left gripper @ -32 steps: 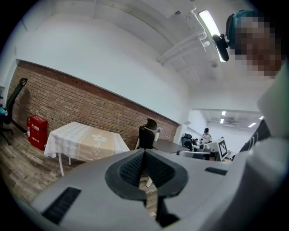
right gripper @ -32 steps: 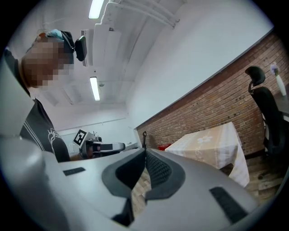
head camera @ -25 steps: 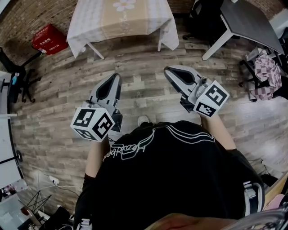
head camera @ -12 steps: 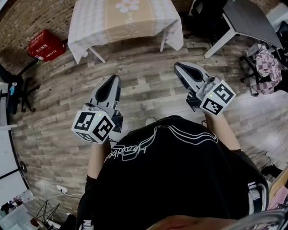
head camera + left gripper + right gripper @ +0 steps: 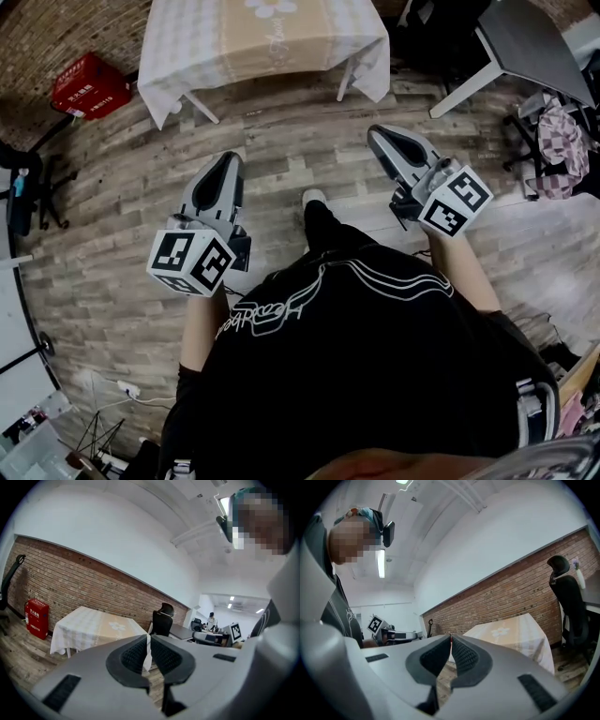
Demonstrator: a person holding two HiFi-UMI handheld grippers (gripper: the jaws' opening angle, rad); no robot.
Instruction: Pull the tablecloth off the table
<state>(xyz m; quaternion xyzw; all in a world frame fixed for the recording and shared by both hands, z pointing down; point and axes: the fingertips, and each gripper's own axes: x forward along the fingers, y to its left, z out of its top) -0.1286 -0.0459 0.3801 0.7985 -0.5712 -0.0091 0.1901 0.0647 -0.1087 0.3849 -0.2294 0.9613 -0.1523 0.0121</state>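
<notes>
A pale checked tablecloth (image 5: 262,42) with a beige middle strip and a flower print covers a small table at the top of the head view, its corners hanging down. The same tablecloth (image 5: 93,627) shows ahead in the left gripper view, and the tablecloth (image 5: 511,634) also ahead in the right gripper view. My left gripper (image 5: 225,164) is shut and empty, held over the wooden floor well short of the table. My right gripper (image 5: 380,136) is shut too, nothing in it, a little nearer the cloth's right corner.
A red box (image 5: 89,82) stands on the floor left of the table by the brick wall. A grey table (image 5: 525,47) and a black office chair (image 5: 572,606) stand to the right, with a rack of checked fabric (image 5: 562,141) beyond. Plank floor lies between me and the table.
I have stepped closer to the table: it has slid up and grown nearer in the head view. Both grippers have moved forward with it, still shut. A foot now shows between them.
</notes>
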